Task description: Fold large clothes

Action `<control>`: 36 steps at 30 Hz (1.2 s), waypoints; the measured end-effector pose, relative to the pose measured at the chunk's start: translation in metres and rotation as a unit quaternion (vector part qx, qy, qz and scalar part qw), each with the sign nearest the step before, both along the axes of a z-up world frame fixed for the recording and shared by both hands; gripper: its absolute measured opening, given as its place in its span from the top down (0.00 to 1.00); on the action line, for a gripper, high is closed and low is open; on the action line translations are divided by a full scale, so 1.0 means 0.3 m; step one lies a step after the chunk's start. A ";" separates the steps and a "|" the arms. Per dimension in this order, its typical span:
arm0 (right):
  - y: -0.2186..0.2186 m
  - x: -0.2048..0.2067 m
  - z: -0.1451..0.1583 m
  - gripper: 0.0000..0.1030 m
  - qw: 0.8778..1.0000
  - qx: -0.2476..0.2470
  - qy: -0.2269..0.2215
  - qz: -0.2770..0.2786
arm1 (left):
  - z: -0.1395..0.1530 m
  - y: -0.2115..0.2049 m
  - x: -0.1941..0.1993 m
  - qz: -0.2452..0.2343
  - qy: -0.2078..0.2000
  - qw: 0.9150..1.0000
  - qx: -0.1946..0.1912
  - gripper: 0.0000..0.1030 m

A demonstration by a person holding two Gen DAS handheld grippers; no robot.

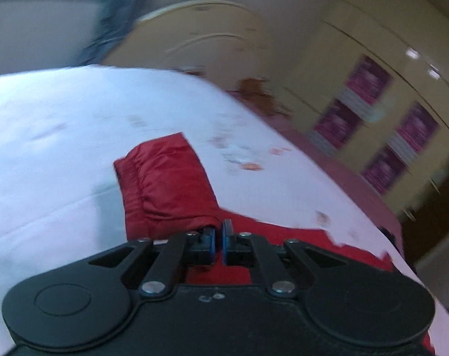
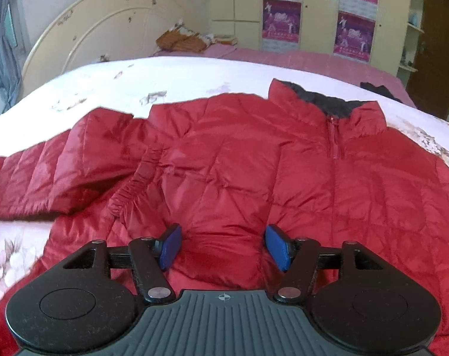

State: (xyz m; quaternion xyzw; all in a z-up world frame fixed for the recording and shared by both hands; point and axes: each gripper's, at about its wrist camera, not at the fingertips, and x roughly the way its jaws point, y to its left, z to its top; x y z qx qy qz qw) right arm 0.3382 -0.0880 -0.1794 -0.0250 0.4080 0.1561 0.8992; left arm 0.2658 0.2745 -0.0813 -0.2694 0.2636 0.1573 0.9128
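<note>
A red quilted puffer jacket [image 2: 254, 160] lies spread face up on the bed, collar with dark lining [image 2: 328, 101] at the far right and zipper closed. Its sleeve [image 2: 64, 166] stretches to the left, with the elastic cuff [image 2: 132, 187] folded in onto the body. My right gripper [image 2: 224, 247] is open just above the jacket's lower front. In the blurred left wrist view my left gripper [image 1: 218, 238] has its jaws nearly together on the edge of the red sleeve [image 1: 168, 184], which lies on the white sheet.
The bed has a white floral cover [image 2: 153, 80] and a pink sheet [image 2: 298, 59] at the far side. A cream headboard [image 2: 100, 26] stands at the back left, with orange cloth [image 2: 183, 40] beside it. A wardrobe with purple posters [image 2: 355, 12] is behind.
</note>
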 end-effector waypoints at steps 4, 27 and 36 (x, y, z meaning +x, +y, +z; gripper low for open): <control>-0.051 -0.017 0.039 0.39 1.000 0.019 -0.011 -0.022 | 0.062 -0.147 0.058 -0.078 -0.016 0.997 0.017 0.96; -0.514 -0.171 0.155 0.39 0.986 0.064 -0.027 -0.152 | -0.160 -0.975 0.290 -0.421 0.088 0.900 0.076 0.75; -0.433 -0.125 0.193 0.09 0.984 0.120 -0.037 -0.126 | -0.064 -0.776 0.191 -0.341 0.062 0.929 0.134 0.24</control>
